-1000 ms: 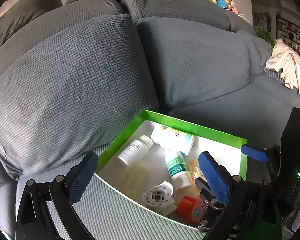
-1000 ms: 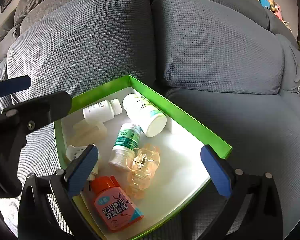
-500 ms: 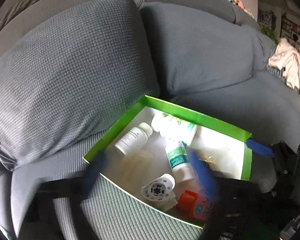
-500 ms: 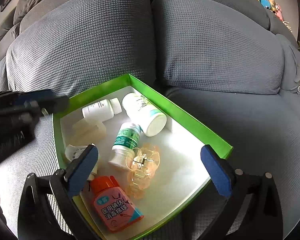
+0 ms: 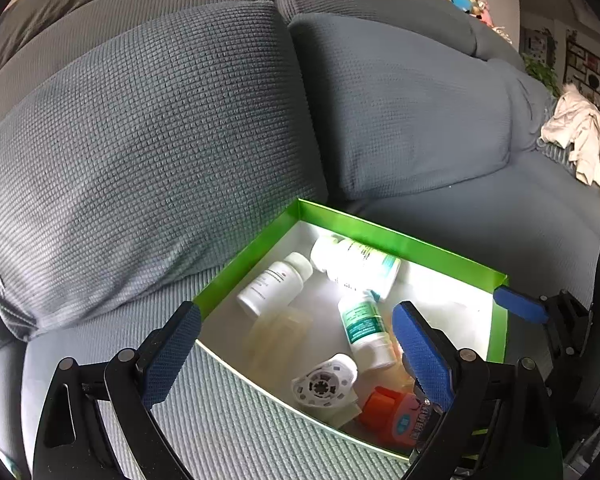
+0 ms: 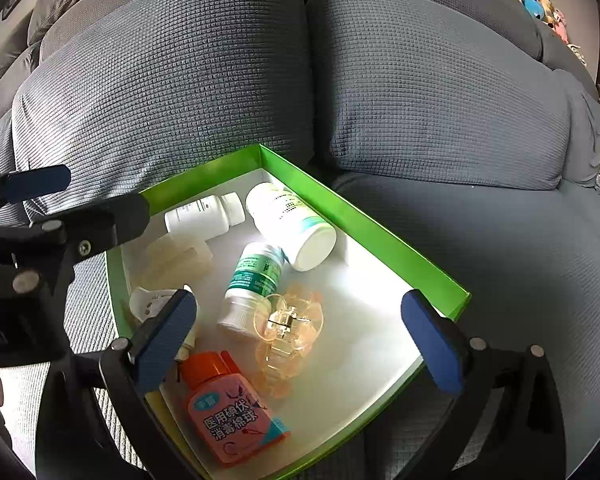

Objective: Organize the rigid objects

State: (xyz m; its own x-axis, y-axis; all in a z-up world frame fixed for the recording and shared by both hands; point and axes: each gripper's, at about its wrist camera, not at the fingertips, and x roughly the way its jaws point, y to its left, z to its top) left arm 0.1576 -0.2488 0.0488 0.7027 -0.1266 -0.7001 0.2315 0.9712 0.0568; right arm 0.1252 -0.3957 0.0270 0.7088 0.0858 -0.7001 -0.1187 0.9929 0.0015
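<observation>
Inside, resting on the white floor of the green tray (image 6: 384,236): large white pill bottle (image 6: 290,226) at 12 o'clock, green-labelled bottle (image 6: 254,280) centre, translucent orange hair claw (image 6: 286,328) touching it, orange-capped swab bottle (image 6: 228,408) at 6 o'clock. Tray on grey sofa seat (image 6: 520,280). Right gripper (image 6: 300,348) and left gripper (image 5: 296,354): jaws spread wide, holding nothing.

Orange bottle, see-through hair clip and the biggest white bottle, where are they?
orange bottle (image 6: 236,416), right wrist view, on its pink label.
hair clip (image 6: 288,322), right wrist view, at its metal spring.
biggest white bottle (image 6: 290,224), right wrist view, mid-body.
</observation>
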